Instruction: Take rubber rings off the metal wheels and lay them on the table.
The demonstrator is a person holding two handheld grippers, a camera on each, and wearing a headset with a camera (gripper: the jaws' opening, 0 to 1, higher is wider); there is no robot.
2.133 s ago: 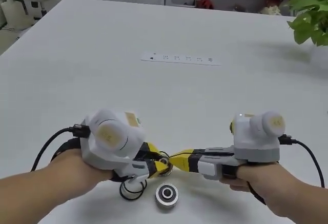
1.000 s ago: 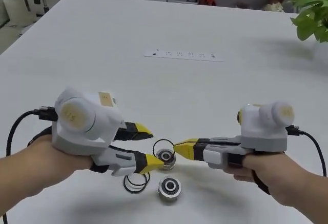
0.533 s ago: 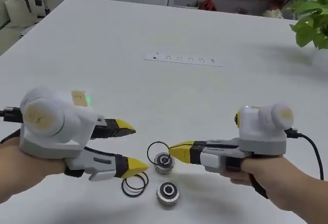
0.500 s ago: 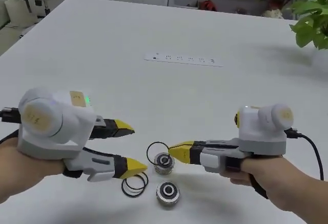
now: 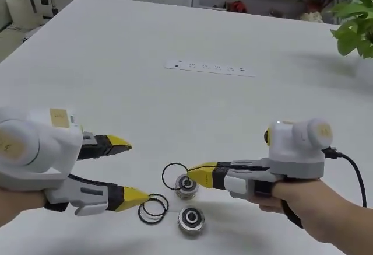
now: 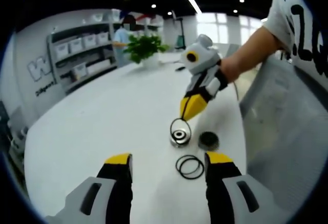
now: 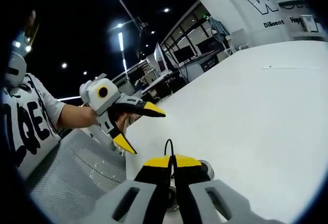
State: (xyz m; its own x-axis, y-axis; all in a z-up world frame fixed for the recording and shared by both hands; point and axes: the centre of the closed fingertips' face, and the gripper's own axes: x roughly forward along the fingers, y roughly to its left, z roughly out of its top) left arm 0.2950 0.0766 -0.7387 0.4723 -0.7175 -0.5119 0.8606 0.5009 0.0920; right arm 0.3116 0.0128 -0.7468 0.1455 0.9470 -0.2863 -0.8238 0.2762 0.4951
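Two metal wheels lie on the white table (image 5: 233, 109): one (image 5: 186, 186) just below my right gripper's tip, the other (image 5: 191, 220) nearer to me. My right gripper (image 5: 192, 171) is shut on a thin black rubber ring (image 5: 173, 175) that stands up beside the first wheel. Two loose rings (image 5: 152, 207) lie overlapped on the table. My left gripper (image 5: 129, 170) is open, with nothing between its jaws, off to the left of the wheels. In the left gripper view its own tips (image 6: 169, 160) frame the loose rings (image 6: 189, 166), the wheel (image 6: 180, 137) and the held ring (image 6: 180, 127).
A white power strip (image 5: 210, 67) lies flat mid-table. A green plant (image 5: 355, 21) stands at the far right edge. Shelves and a chair stand beyond the table's far side. A black cable (image 5: 355, 173) trails from the right gripper.
My left gripper opened, let go of the wheel and drew back to the left. The wheel now rests on the table. My right gripper stayed shut on the ring.
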